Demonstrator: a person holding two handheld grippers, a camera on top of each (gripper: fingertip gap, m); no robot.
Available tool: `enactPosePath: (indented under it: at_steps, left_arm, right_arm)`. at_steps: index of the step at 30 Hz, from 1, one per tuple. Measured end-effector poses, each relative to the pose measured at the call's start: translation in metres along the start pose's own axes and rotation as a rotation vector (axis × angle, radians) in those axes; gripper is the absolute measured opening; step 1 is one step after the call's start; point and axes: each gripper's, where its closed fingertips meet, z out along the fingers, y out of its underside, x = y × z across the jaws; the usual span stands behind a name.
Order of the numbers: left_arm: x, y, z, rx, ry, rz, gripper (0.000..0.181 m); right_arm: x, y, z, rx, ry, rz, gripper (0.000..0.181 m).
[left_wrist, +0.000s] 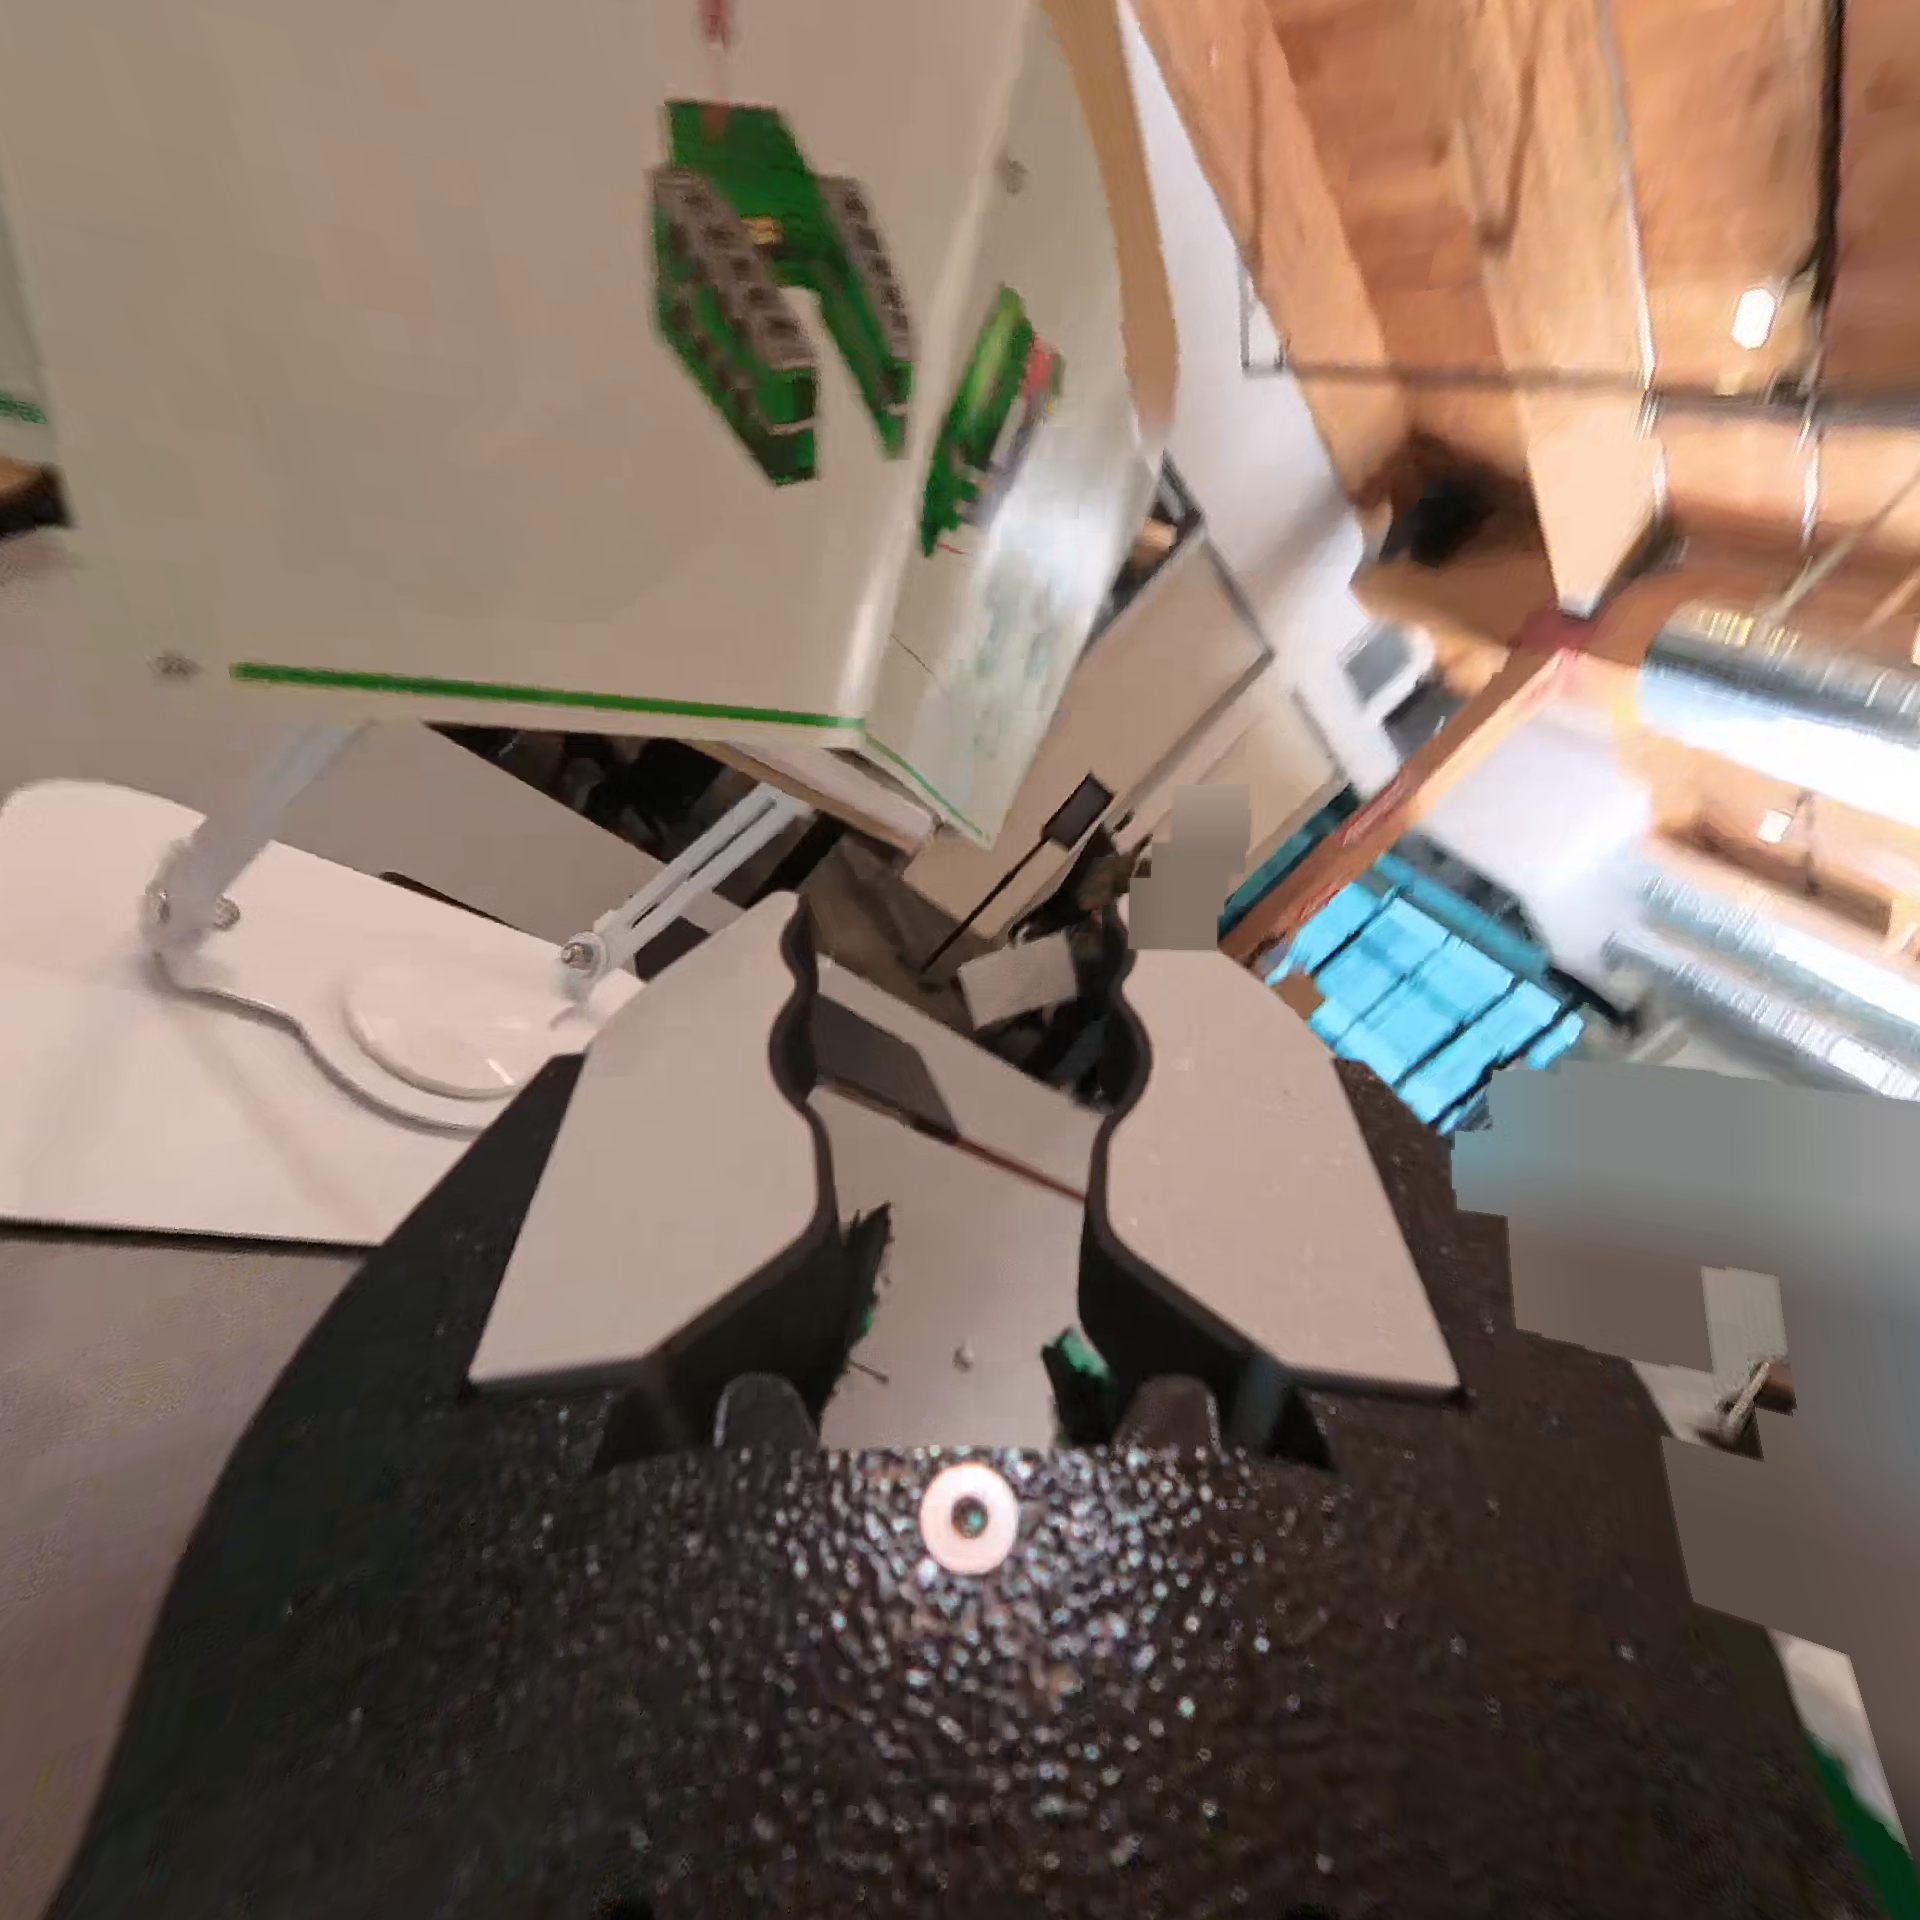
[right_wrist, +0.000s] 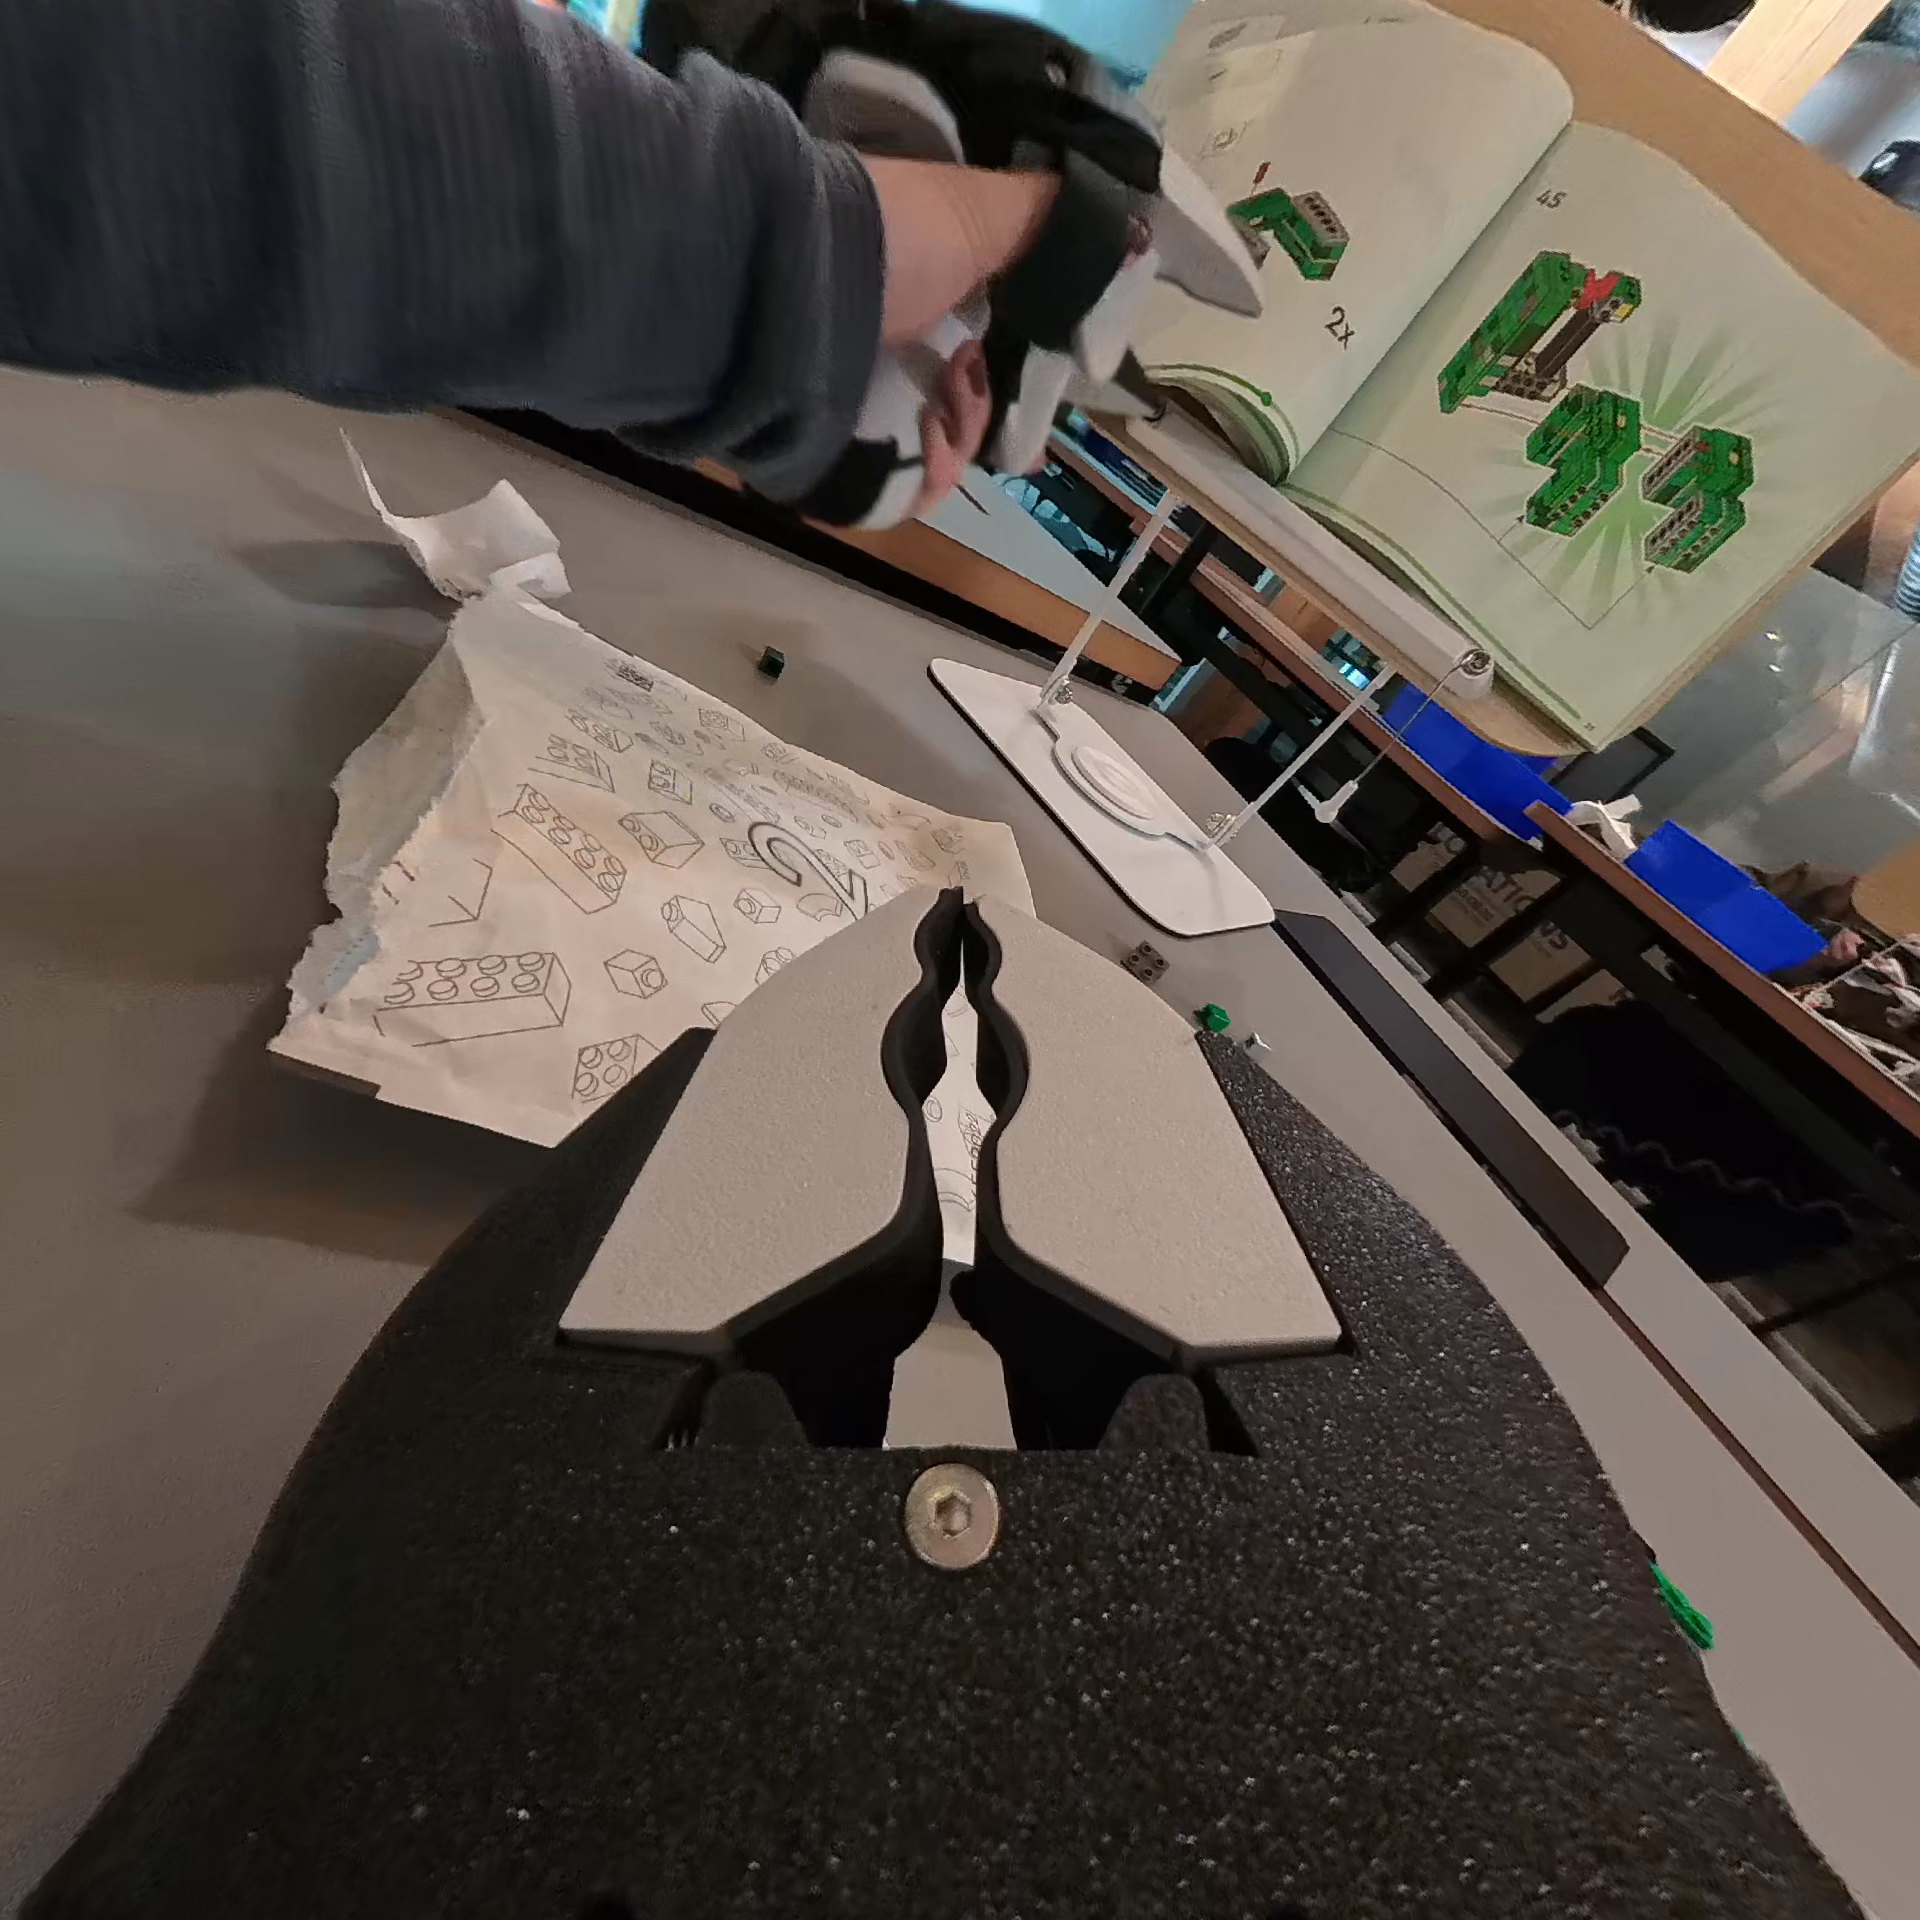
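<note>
An open building-instruction booklet (left_wrist: 499, 364) rests on a white wire stand (left_wrist: 665, 904). My left gripper (left_wrist: 961, 935) is open and empty, close under the booklet's lower edge. In the right wrist view a sleeved hand holds the left gripper (right_wrist: 1174, 260) against the booklet's (right_wrist: 1558, 416) left page. My right gripper (right_wrist: 958, 906) is shut with nothing seen between its fingers. It hovers low over a torn white paper bag (right_wrist: 582, 831) printed with brick drawings, lying on the grey table (right_wrist: 156, 935).
The stand's white base plate (right_wrist: 1174, 883) sits just beyond the bag. Small loose pieces lie on the table: a dark green one (right_wrist: 769, 658), a grey studded plate (right_wrist: 1146, 958) and a green one (right_wrist: 1210, 1016). The table edge (right_wrist: 1455, 1122) runs to the right. Blue bins (right_wrist: 1714, 904) stand beyond. The grippers' ends are close to 25 cm from one another.
</note>
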Motion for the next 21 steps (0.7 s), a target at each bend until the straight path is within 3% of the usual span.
enactPosePath:
  at_steps: [3,7,16,21]
  left_arm:
    - [-0.017,-0.012,0.005,0.154,0.002,-0.182,0.054]
    - [-0.034,-0.020,0.007,0.268,-0.010,-0.268,0.054]
    - [-0.030,-0.034,0.008,0.327,0.021,-0.269,0.047]
    - [-0.008,-0.037,0.014,0.290,0.068,-0.188,0.043]
  right_arm:
    - [0.000,-0.001,0.000,0.005,-0.006,0.008,0.000]
    - [-0.001,-0.001,0.000,0.009,-0.012,0.015,0.000]
    - [-0.002,-0.002,0.000,0.012,-0.021,0.014,0.000]
    - [-0.002,-0.002,0.000,0.011,-0.023,0.011,0.000]
